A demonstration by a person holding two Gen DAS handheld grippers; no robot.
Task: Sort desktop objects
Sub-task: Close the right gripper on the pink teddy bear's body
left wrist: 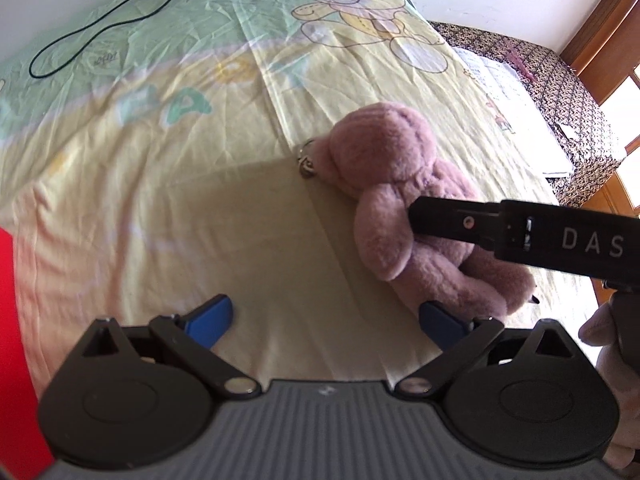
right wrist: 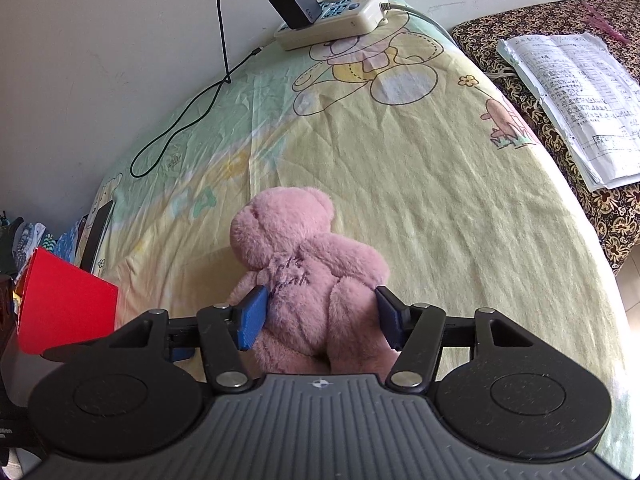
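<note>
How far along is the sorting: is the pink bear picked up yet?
Nothing looks sorted yet. In hand: the right tongs straddle the pink bear, blue pads against its fur, but it still lies on the sheet. The left tongs are open and empty beside it. Left: lifting and placing the bear; the destination isn't evident.

A lived-in room of a private home, not a workplace. The work surface is draped in a child's yellow-and-green sheet (right wrist: 420, 200) printed with cartoon bears. A cream power strip (right wrist: 332, 20) lies at its far edge against a plain white wall (right wrist: 100, 40), a black charger (right wrist: 294, 4) plugged in and its cable (right wrist: 188, 108) trailing over the cloth. Beside it, handwritten papers (right wrist: 576, 96) rest on a dark floral-patterned cover (right wrist: 560, 148). Wooden door or window framing (left wrist: 600, 36) shows at the side in daylight.
</note>
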